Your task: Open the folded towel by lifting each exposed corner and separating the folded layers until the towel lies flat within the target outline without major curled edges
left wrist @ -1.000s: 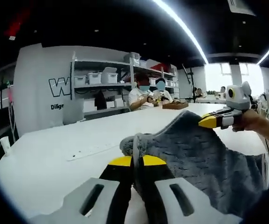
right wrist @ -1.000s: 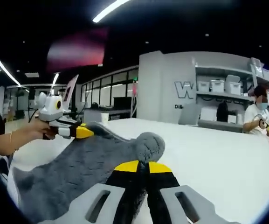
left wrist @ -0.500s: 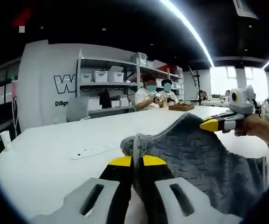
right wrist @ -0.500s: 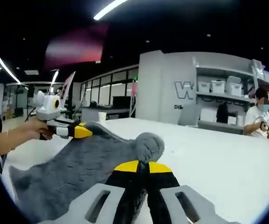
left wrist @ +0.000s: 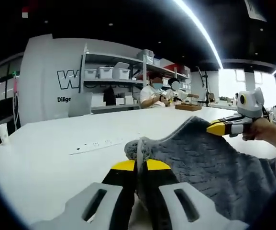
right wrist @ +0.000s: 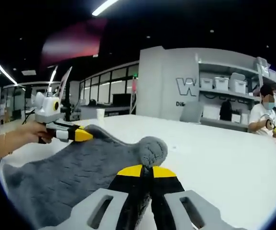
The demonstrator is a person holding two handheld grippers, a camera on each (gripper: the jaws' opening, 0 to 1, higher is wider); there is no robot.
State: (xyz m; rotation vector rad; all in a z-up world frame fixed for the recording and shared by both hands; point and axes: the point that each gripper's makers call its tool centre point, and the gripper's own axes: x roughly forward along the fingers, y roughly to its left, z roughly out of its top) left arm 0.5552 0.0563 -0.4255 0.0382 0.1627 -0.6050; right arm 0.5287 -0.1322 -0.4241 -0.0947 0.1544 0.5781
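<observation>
A grey plush towel (left wrist: 209, 160) hangs stretched between my two grippers above a white table (left wrist: 51, 163). My left gripper (left wrist: 140, 166) is shut on one bunched corner of it, yellow tips pressed together. In the left gripper view my right gripper (left wrist: 213, 127) comes in from the right, held by a hand, pinching the far corner. In the right gripper view the towel (right wrist: 75, 170) spreads to the left; my right gripper (right wrist: 146, 170) is shut on a puffed corner, and the left gripper (right wrist: 82, 135) grips the other corner.
A white power strip (left wrist: 97, 144) lies on the table beyond the towel. Shelves with white bins (left wrist: 109, 74) stand at the back, and seated people (left wrist: 152, 96) work at the table's far end. A paper cup (right wrist: 100, 114) stands near the far table edge.
Both views have swung a little and the towel has spread flatter and lower between the grippers. Both grips have stayed shut on their corners.
</observation>
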